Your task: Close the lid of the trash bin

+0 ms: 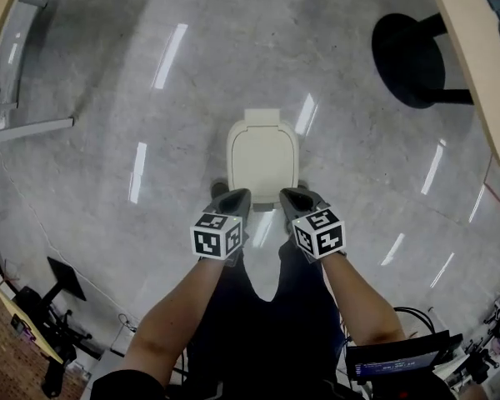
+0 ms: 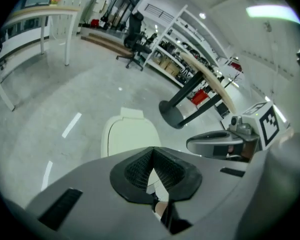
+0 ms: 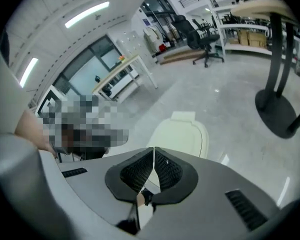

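We stand over a glossy grey floor (image 1: 108, 98). The cream trash bin (image 1: 232, 158) sits on it just ahead of and below both grippers. Its lid (image 1: 263, 158) already looks flat and down, with the hinge on the far side. Our left gripper (image 1: 237, 195) and right gripper (image 1: 294, 195) hover side by side above the near rim, each pinched closed on nothing. The risk we see is a needless hard push: the tips could skid off the smooth lid or shove the light bin away.

Bright overhead strips (image 3: 87, 14) — glare streaks on floor (image 1: 233, 57), fisheye warp, dark corners.
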Demonstrator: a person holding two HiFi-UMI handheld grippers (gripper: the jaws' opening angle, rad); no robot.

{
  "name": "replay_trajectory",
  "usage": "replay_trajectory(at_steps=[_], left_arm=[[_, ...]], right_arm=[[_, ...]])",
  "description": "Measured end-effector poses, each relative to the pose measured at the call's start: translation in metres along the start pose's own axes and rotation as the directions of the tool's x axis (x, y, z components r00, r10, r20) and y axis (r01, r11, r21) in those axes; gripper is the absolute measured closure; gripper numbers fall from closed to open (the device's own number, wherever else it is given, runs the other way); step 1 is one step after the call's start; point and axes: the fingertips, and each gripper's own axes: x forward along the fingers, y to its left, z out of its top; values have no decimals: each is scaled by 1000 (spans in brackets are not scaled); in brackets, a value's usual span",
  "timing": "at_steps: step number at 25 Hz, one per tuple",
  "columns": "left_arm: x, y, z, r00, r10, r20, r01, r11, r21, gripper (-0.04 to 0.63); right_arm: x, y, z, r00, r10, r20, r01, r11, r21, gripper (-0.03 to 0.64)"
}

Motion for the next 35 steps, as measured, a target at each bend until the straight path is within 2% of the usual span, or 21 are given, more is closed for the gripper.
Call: replay_trajectory(at_steps=[4,7,12,17,19,21,23,29,33,35], left_arm=[[-76,-45,75,988,-36,149,17,991,132,594],[-138,-84,127,958,-58,279,10,985,171,594],[-229,-145,194,883,-128,452,12,968,249,595],[-301,-192,224,790,-128,599,-57,958,280,594],[-316,-214,226,761,-164,628,-46,952,304,594],[-326,-241,218,738,-248,628,35,943,332,594],[-341,-262,214,719,-285,634,63,935,348,595],[-388,-290,186,698,-246,672,-26,930,368,595],[-422,-304,152,684,-365,631,71,895,440,595],[-441,-309,125,671,-378,638,59,885,462,595]], right_arm=[[-69,30,99,985,45,165,-27,994,-107,606],[-137,61,159,958,91,270,-43,983,-177,606],[-236,109,224,895,167,415,-40,954,-298,606],[-312,137,261,828,258,498,-67,927,-369,606],[-332,141,265,814,305,495,-95,910,-404,607],[-345,147,259,817,353,456,-133,885,-447,607],[-357,155,259,811,379,446,-143,867,-477,607],[-398,181,250,771,391,502,-119,864,-489,607],[-414,218,229,733,393,554,-85,862,-499,607],[-423,239,210,721,393,571,-80,865,-495,607]])
